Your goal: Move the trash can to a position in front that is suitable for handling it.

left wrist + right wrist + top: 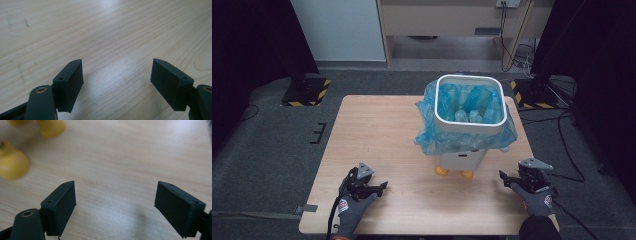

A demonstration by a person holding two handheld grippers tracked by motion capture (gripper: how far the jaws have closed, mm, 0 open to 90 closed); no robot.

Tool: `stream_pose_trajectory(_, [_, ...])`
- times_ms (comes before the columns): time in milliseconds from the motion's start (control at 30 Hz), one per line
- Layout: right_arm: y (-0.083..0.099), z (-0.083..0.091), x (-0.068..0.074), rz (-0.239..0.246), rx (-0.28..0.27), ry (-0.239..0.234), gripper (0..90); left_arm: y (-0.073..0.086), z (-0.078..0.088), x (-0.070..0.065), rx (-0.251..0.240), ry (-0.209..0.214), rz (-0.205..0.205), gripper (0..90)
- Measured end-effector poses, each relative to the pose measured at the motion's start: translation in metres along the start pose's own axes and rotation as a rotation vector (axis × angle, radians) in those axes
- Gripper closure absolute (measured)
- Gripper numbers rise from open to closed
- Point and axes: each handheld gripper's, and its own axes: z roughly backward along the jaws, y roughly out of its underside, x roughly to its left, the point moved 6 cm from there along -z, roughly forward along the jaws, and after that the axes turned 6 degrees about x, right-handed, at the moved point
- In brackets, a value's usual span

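A white bin [469,107] lined with a loose blue bag [462,135] stands on yellow feet [441,171] at the wooden table's [377,135] far right. The left gripper [379,188] and right gripper [506,179] rest near the front edge, jaws wide and empty. A hasty pull on the bag could tip the bin.

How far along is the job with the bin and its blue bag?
Done: the blue bag lines the white bin and drapes over its sides. In hand: nothing; the left gripper and right gripper rest open near the table's front edge. What remains isn't clear from here.
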Motion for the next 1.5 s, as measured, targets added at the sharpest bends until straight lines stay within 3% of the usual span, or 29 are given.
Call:
stream_pose_trajectory(167, [-0.011, 0.015, 0.007, 0.047, -0.047, 0.016, 15.7, -0.015, 0.019, 0.001, -0.108, -0.016, 0.03, 26.7])
stream_pose_trajectory(367, [-0.019, 0.026, 0.012, 0.066, -0.055, 0.034, 15.7, -0.025, 0.036, -0.001, -0.167, -0.025, 0.046, 26.8])
stream_pose_trajectory(433, [-0.021, 0.031, 0.014, 0.061, -0.073, 0.022, 15.9, -0.028, 0.042, -0.001, -0.195, -0.017, 0.067, 26.7])
stream_pose_trajectory(500, [-0.023, 0.036, 0.015, 0.069, -0.088, 0.02, 16.0, -0.029, 0.044, -0.001, -0.203, -0.013, 0.068, 26.9])
stream_pose_trajectory(700, [-0.027, 0.045, 0.018, 0.073, -0.123, 0.008, 16.0, -0.04, 0.061, -0.003, -0.292, 0.001, 0.086, 27.8])
stream_pose_trajectory(1067, [-0.034, 0.051, 0.019, 0.068, -0.158, 0.0, 15.5, -0.057, 0.072, -0.008, -0.361, 0.022, 0.09, 30.1])
stream_pose_trajectory(1500, [-0.043, 0.054, 0.02, 0.086, -0.178, -0.002, 15.6, -0.076, 0.07, -0.017, -0.396, 0.046, 0.072, 33.2])
